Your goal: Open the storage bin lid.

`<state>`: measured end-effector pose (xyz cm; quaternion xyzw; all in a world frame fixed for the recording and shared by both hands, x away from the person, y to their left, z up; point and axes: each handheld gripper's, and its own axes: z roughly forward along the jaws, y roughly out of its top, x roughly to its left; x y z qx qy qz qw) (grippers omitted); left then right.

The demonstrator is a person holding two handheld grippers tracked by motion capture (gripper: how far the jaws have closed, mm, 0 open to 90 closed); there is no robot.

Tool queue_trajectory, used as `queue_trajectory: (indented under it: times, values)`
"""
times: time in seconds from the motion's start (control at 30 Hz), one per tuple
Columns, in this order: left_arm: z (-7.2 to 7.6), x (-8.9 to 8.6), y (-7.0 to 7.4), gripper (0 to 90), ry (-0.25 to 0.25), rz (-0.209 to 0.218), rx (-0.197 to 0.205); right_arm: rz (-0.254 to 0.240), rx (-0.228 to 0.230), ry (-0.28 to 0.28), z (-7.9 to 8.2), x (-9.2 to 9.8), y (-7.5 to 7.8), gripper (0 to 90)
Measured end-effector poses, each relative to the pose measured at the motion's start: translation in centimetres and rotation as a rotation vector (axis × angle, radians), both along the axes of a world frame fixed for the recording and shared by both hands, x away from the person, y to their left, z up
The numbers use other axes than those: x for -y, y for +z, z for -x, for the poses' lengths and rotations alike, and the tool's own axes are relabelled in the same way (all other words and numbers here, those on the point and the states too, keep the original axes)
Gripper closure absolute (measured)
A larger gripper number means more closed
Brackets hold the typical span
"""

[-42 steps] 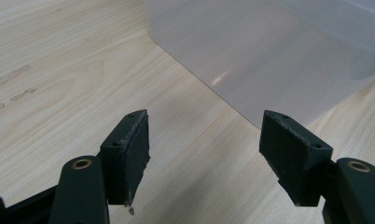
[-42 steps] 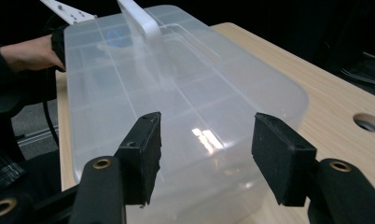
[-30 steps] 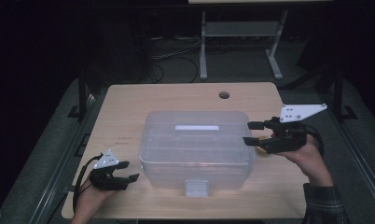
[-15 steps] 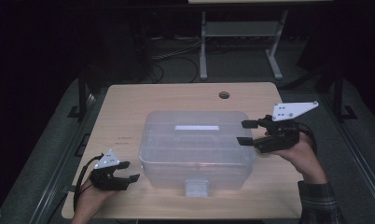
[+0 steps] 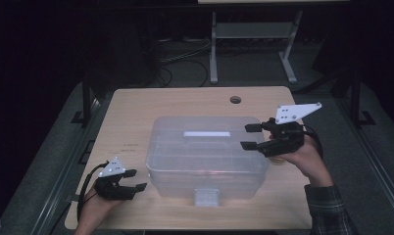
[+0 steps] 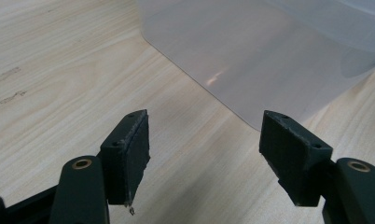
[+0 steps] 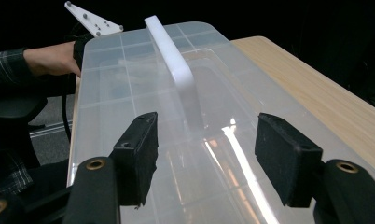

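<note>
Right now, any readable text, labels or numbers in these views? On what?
No readable text.
Faint dark marks on the table left of the clear plastic box, also in the left gripper view: too small and blurred to read.
White strip on the box lid: the handle, blank.
Grey plate on the right claw: holes, no lettering.

Right gripper [image 5: 250,136] is further left than a second ago: its tips now sit over the right edge of the clear plastic storage box [image 5: 205,152], above the lid, jaws apart. Probably not touching the lid, hard to tell from above.
</note>
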<state>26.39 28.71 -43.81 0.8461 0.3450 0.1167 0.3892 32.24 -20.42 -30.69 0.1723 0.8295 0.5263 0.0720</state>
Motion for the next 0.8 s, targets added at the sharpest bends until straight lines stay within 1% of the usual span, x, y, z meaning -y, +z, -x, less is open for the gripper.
queue_trajectory:
  times: [0.23, 0.27, 0.47, 0.53, 0.8]
  values:
    - [0.0, 0.0, 0.0, 32.6, -0.006, 0.004, 0.002, 0.008, -0.003, 0.019, -0.5, -0.8, 0.1, 39.6]
    - [0.0, 0.0, 0.0, 32.6, -0.008, 0.001, 0.004, 0.01, -0.006, 0.03, -0.7, -0.9, 0.2, 39.7]
    - [-0.1, 0.0, 0.0, 32.6, -0.009, 0.001, 0.005, 0.023, -0.011, 0.039, -0.8, -1.3, 0.6, 40.0]
    - [-0.1, 0.0, 0.0, 32.6, -0.011, 0.0, 0.004, 0.024, -0.004, 0.047, -0.9, -1.5, 0.7, 40.3]
    - [-0.1, 0.1, -0.1, 32.6, -0.013, 0.001, 0.002, 0.04, 0.0, 0.072, -1.2, -2.6, 0.9, 41.7]
